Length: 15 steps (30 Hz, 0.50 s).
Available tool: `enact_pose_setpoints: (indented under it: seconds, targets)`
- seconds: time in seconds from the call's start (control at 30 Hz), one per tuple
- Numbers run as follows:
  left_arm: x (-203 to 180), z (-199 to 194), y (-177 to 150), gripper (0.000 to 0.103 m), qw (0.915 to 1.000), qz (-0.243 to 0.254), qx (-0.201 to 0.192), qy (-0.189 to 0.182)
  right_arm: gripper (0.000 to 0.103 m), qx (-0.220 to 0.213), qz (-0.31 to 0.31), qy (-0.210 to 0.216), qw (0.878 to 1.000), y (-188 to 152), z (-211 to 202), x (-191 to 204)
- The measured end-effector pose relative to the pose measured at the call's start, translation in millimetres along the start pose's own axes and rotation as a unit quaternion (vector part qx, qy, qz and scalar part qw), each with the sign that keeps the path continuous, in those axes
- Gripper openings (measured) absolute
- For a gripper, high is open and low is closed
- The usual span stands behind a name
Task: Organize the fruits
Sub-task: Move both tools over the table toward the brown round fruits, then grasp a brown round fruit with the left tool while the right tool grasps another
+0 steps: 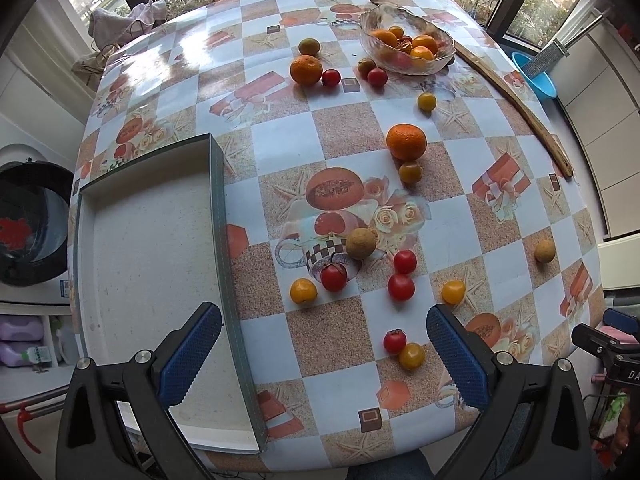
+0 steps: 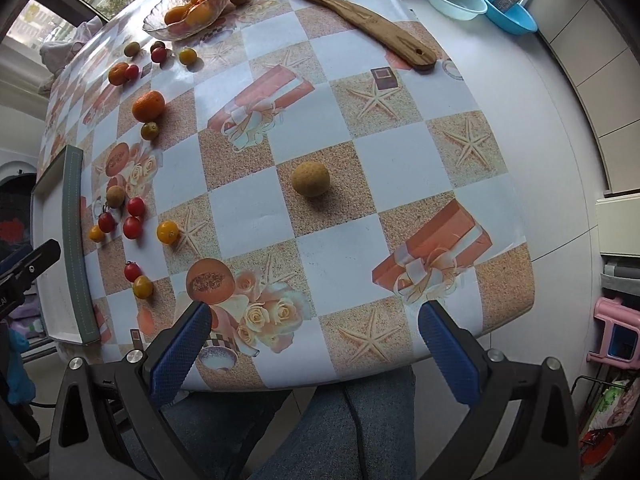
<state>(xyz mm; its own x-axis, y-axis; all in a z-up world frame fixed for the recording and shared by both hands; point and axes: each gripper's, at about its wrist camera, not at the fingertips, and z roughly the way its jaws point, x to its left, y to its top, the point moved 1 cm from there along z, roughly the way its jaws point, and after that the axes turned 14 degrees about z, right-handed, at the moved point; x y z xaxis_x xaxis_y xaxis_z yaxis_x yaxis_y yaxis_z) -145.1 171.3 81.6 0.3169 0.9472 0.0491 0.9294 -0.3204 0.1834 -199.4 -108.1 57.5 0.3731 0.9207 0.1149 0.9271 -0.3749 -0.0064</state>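
Several small fruits lie loose on the patterned table: red cherry tomatoes [image 1: 401, 287], yellow ones [image 1: 411, 355], a tan longan [image 1: 361, 243] and an orange [image 1: 405, 141]. A glass bowl [image 1: 404, 66] at the far side holds several orange fruits. A shallow white tray with green rim [image 1: 218, 216] lies at the left. My left gripper [image 1: 324, 354] is open and empty above the near table edge, close to a red tomato [image 1: 395, 341]. My right gripper [image 2: 316, 346] is open and empty at the near edge; a lone longan [image 2: 310, 179] lies ahead of it.
A long wooden stick [image 2: 360, 12] lies across the far right of the table. Two blue basins [image 2: 508, 14] stand on the counter beyond. A washing machine [image 1: 28, 224] is at the left. A pink stool [image 2: 616, 332] stands at the right. The person's legs are under the near edge.
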Motion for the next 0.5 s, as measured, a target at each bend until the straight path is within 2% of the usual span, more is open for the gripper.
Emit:
enact_pose_setpoints:
  seconds: [0.17,0.23,0.27,0.4,0.43,0.47,0.5]
  targets:
    - [0,17,17,0.103,0.9998,0.014,-0.01,0.002,0.103,0.004,0.01,-0.005,1.0,9,12,-1]
    - [0,26,22,0.097,0.9997,0.02,-0.009,0.005,0.103,0.002,0.005,-0.005,1.0,13,17,3]
    - [0,32,24,0.089,0.9997,0.026,-0.002,0.004,0.103,0.001,0.003,-0.005,1.0,16,20,6]
    - [-1,53,30,0.087,0.9993,0.035,0.01,0.002,0.103,-0.004,0.001,-0.007,1.0,28,31,13]
    - [-2,56,31,0.084,0.9992,0.039,0.011,0.002,0.103,-0.006,0.001,-0.008,1.0,32,33,14]
    - [-3,60,32,0.076,0.999,0.043,0.013,-0.001,0.102,-0.009,0.002,-0.009,1.0,35,35,15]
    - [-4,65,33,0.073,0.9987,0.046,0.018,-0.005,0.101,-0.01,0.003,-0.009,1.0,39,38,17]
